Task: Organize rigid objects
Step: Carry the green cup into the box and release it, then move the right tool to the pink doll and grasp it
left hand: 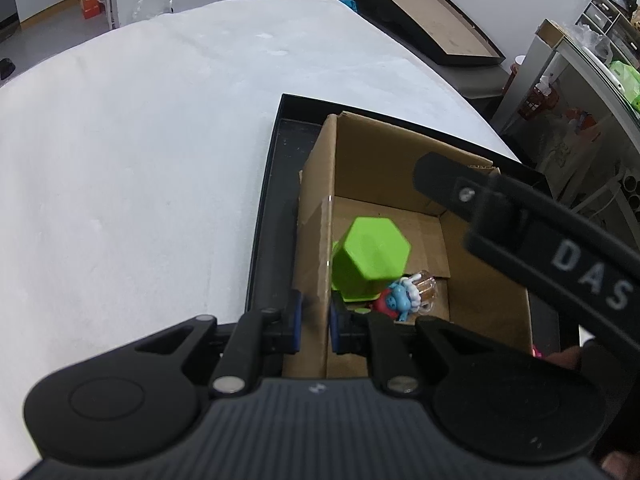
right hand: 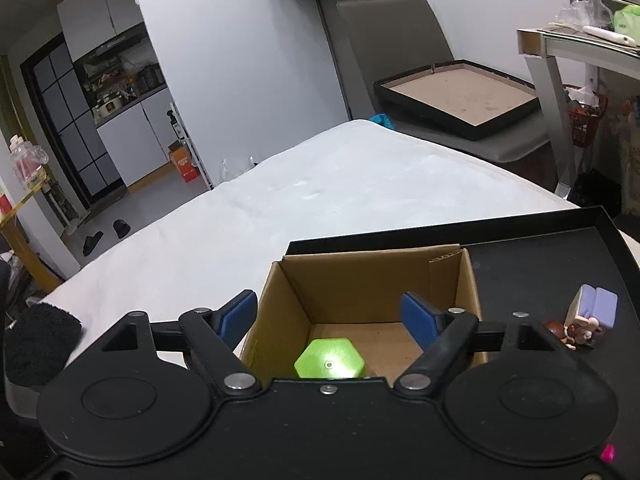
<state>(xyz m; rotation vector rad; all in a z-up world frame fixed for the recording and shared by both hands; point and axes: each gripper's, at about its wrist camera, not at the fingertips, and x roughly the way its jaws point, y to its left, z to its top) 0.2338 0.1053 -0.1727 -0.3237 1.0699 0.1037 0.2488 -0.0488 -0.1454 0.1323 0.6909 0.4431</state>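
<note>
Your left gripper [left hand: 316, 322] is clenched on the cardboard box's [left hand: 316, 216] left wall, steadying it in the black tray [right hand: 560, 256]. Your right gripper [right hand: 330, 316] hangs released above the green hexagonal block [right hand: 330, 362], which lies on the box floor. Keep the box steady; fetch the small figure [right hand: 584, 320] by the tray's right edge.

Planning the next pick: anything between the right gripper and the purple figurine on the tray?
Nothing visible. The figurine stands in the open on the black tray, right of the cardboard box; the right gripper, jaws open, hangs over the box.

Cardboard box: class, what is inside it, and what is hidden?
Inside the cardboard box lie a green hexagonal block and a small blue-and-red figure. The block covers part of the figure and the floor beneath.
</note>
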